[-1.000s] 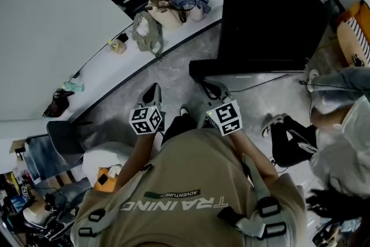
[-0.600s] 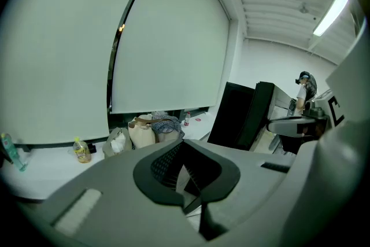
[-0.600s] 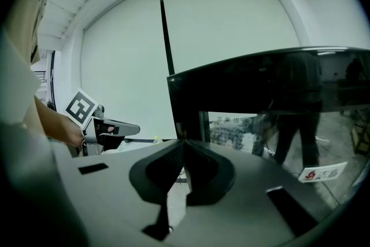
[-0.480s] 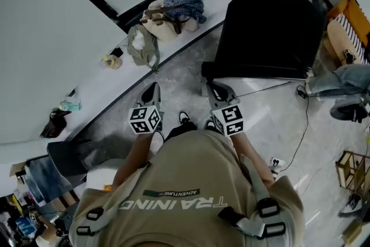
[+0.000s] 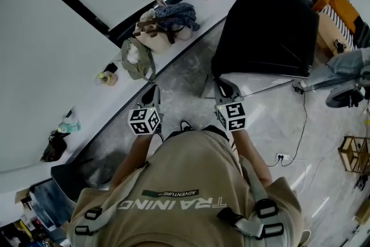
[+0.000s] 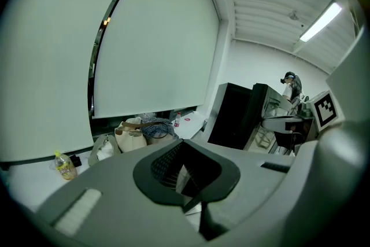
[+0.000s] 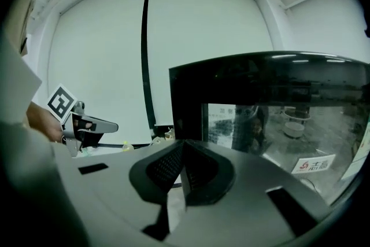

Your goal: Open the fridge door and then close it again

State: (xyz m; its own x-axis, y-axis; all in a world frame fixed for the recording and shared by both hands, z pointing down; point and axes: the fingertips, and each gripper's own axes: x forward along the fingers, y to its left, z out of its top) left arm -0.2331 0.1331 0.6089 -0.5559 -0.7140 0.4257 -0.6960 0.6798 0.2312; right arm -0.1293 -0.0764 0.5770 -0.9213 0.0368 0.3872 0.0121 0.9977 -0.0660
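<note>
The fridge (image 5: 266, 26) is a tall black cabinet standing ahead and to the right on the marble floor. In the right gripper view its dark glass door (image 7: 272, 101) fills the upper right and looks closed. The left gripper view shows the fridge (image 6: 231, 115) further off, right of centre. My left gripper (image 5: 151, 91) is held out in front of the person's chest, shut and holding nothing. My right gripper (image 5: 223, 87) hangs just short of the fridge's base, also shut and holding nothing. Neither touches the fridge.
A long white ledge (image 5: 110, 101) runs along the wall on the left, carrying bags (image 5: 165, 19), a yellow bottle (image 5: 106, 77) and small bottles. A cable (image 5: 298, 136) trails on the floor to the right, near a wooden stool (image 5: 354, 154). A person's legs (image 5: 347, 75) show at the right edge.
The person carrying the grippers has stepped toward the fridge, which now sits closer to the right gripper. A seated person at the right has slid out of view. Both grippers stayed shut.
</note>
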